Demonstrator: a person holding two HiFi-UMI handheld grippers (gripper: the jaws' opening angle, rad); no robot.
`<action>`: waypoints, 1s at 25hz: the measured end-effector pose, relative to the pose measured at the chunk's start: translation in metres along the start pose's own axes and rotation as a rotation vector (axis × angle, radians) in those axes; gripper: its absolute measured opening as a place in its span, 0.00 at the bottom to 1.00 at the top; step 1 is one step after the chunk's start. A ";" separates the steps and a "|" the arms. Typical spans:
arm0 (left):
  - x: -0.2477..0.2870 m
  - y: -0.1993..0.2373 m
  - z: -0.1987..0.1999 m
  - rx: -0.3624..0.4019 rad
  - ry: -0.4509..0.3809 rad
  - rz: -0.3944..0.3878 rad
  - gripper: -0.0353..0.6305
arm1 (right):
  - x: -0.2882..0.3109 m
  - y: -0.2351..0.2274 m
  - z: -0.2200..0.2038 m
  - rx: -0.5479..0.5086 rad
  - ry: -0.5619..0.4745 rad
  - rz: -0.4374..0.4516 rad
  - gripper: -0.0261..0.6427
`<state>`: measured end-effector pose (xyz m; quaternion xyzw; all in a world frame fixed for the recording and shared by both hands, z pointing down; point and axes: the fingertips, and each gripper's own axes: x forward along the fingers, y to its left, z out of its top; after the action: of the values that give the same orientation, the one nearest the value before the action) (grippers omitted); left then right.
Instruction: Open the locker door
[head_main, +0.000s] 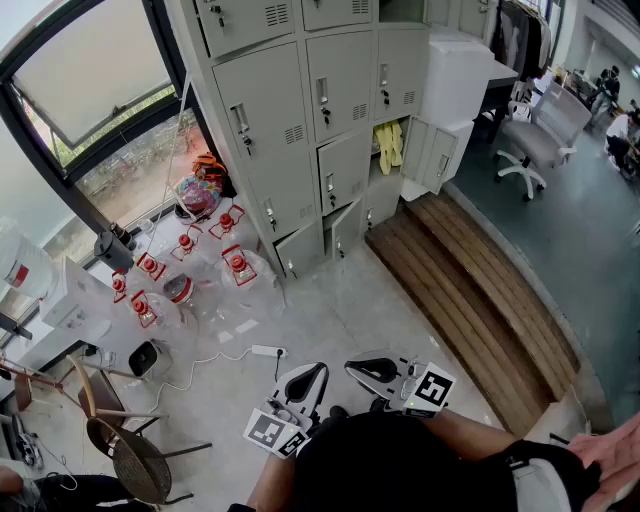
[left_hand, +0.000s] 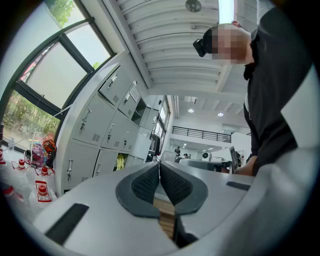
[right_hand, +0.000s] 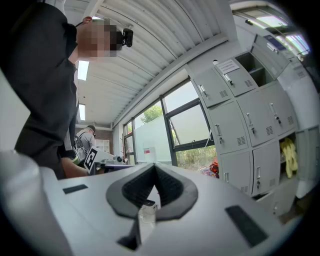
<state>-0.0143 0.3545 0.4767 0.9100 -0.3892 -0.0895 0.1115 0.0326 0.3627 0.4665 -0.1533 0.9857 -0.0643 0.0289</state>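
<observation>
Close to the person's body, at the bottom of the head view, the left gripper (head_main: 315, 373) and the right gripper (head_main: 356, 367) are held side by side, just beside each other, above the pale floor (head_main: 400, 310). Each one carries its cube with square markers. In the left gripper view the two dark ribbed pads (left_hand: 146, 184) lie against each other along their front edge, and nothing is between them, so this gripper is clenched and empty. In the right gripper view the pads (right_hand: 137, 189) also meet at the tip with nothing between them, so this one is clenched and empty too.

The grey lockers (head_main: 300, 110) stand at the top of the head view, well apart from both grippers, with bare floor between. Most of the locker doors are closed, each with a small handle and a vent. One compartment in the middle rows has no door over it, and a yellow cloth (head_main: 388, 146) hangs inside. Two doors in the lowest row seem to stand a little ajar.

Left of the lockers, below a large window (head_main: 95, 80), several clear water bottles with red caps (head_main: 232, 263) lie and stand on the floor. A white power strip (head_main: 268, 351) lies on the floor near the grippers. A low wooden platform (head_main: 470, 290) runs along the right side, and an office chair (head_main: 540, 140) stands beyond it.
</observation>
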 end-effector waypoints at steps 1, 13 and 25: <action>-0.002 0.002 0.000 -0.002 -0.001 -0.002 0.08 | 0.003 0.001 -0.001 -0.003 -0.001 0.002 0.06; -0.023 0.025 0.012 -0.015 -0.050 -0.005 0.08 | 0.041 0.008 -0.002 0.041 -0.016 0.038 0.06; -0.041 0.036 0.005 -0.056 -0.079 0.004 0.08 | 0.049 0.009 0.000 0.050 -0.023 0.007 0.06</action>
<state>-0.0685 0.3593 0.4852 0.9014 -0.3926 -0.1361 0.1216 -0.0170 0.3566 0.4637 -0.1496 0.9839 -0.0872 0.0444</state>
